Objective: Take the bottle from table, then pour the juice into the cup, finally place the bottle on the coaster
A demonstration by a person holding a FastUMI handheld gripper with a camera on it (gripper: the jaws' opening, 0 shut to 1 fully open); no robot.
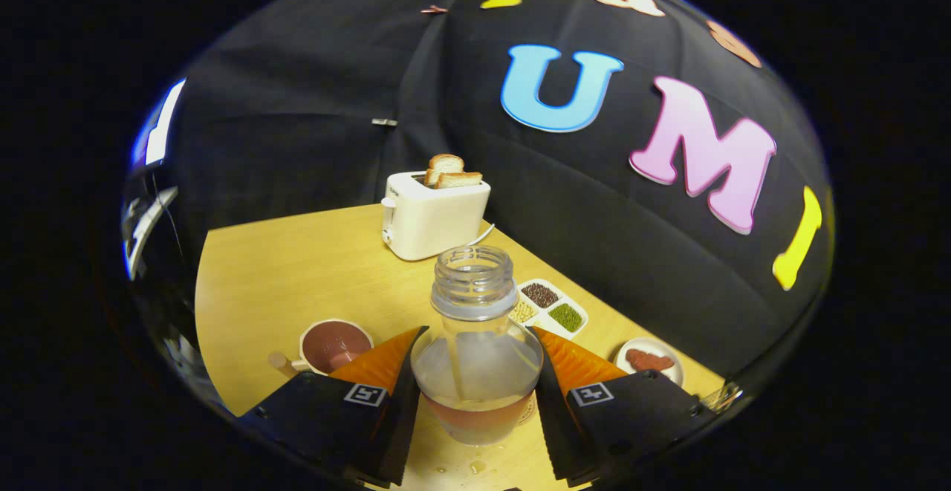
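Note:
A clear, uncapped bottle [475, 372] stands upright between my fingers, with a low layer of amber juice in its bottom. My gripper [479, 335] is shut on the bottle, and both fingers [386, 365] press on its wide body. A patterned coaster [529, 409] peeks out from under the bottle's right side. I cannot tell whether the bottle rests on it or hangs just above. The cup [334, 345], white with a handle and holding reddish juice, sits on the table just beyond the left finger.
A white toaster [431, 220] with bread slices stands at the table's far edge beyond the bottle. A divided dish of beans [551, 307] and a small plate with red pieces [650, 359] lie beyond the right finger. Small drops [475, 467] wet the wooden table [282, 283] below the bottle.

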